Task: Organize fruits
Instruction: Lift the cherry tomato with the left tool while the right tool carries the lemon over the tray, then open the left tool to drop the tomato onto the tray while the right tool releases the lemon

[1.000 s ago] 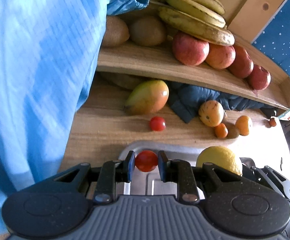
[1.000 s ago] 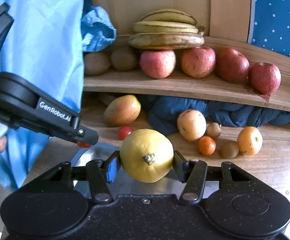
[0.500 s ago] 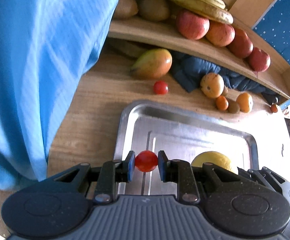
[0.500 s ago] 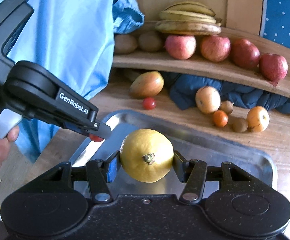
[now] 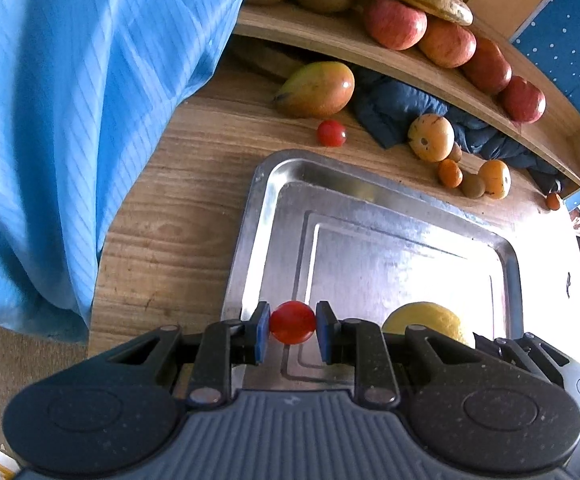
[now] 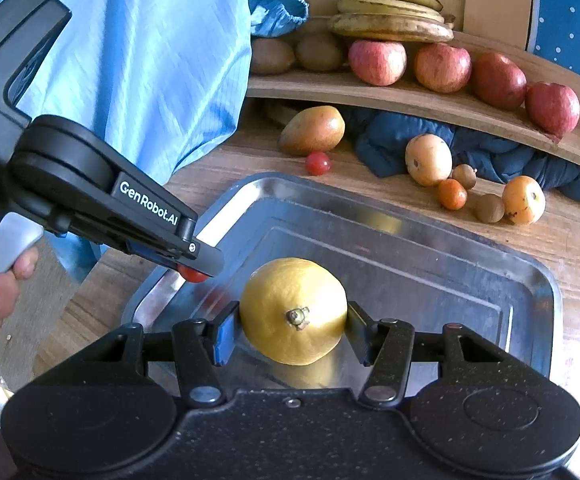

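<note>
Above the steel tray (image 5: 250,216) on the wooden table (image 5: 178,200), the left tongs (image 5: 292,330) pinch a cherry tomato (image 5: 292,322) over the tray's near-left corner, while the right tongs (image 6: 293,334) clamp a lemon (image 6: 293,310) across its middle, stem end facing the camera, just beside it. The tomato looks light and thin-skinned, likely to burst under any harder squeeze. The firm, heavier lemon should tolerate its grip, though its rounded rind could slip.
</note>
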A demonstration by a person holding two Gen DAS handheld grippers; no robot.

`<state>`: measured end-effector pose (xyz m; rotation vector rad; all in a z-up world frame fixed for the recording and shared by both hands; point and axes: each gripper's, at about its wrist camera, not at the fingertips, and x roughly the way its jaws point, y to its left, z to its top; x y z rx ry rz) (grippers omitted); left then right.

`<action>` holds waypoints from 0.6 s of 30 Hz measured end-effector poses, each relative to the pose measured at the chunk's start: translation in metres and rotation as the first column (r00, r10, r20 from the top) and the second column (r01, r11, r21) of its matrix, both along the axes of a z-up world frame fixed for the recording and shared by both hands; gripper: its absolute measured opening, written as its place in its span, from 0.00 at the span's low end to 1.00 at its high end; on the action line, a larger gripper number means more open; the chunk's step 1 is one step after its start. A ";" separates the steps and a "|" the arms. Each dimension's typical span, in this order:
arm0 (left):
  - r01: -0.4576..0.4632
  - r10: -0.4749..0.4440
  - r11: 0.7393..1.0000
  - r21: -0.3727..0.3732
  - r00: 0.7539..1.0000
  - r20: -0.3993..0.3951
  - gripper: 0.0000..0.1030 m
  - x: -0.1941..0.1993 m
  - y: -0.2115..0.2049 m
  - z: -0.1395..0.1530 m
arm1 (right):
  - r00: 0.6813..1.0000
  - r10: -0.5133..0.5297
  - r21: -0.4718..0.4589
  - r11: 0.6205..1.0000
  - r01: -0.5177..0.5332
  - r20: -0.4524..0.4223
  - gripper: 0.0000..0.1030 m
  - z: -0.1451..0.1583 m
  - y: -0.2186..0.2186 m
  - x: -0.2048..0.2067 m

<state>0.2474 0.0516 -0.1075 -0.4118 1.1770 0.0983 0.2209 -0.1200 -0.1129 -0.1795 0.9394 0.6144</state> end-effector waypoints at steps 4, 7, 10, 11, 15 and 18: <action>-0.002 0.002 1.000 0.000 1.000 -0.009 0.26 -0.002 -0.001 -0.002 | 1.000 0.002 -0.010 1.000 -0.002 -0.013 0.55 -0.002 -0.001 -0.002; 0.000 0.000 1.000 0.000 1.000 -0.016 0.26 -0.002 -0.003 -0.003 | 1.000 0.002 -0.013 1.000 -0.002 -0.022 0.55 -0.002 -0.002 -0.004; 0.003 -0.003 1.000 0.000 1.000 -0.022 0.26 -0.002 -0.005 -0.003 | 1.000 0.003 -0.015 1.000 -0.003 -0.029 0.55 -0.003 -0.004 -0.005; 0.004 -0.004 1.000 -0.001 1.000 -0.024 0.26 -0.002 -0.005 -0.004 | 0.999 0.003 -0.016 1.000 -0.004 -0.032 0.55 -0.003 -0.004 -0.005; 0.005 -0.005 1.000 -0.002 0.999 -0.034 0.26 -0.003 -0.008 -0.005 | 0.999 0.005 -0.020 1.000 -0.006 -0.041 0.55 -0.003 -0.005 -0.008; 0.001 -0.001 1.000 -0.003 0.999 -0.036 0.26 -0.003 -0.009 -0.005 | 0.999 0.003 -0.025 1.000 -0.004 -0.046 0.56 -0.003 -0.007 -0.009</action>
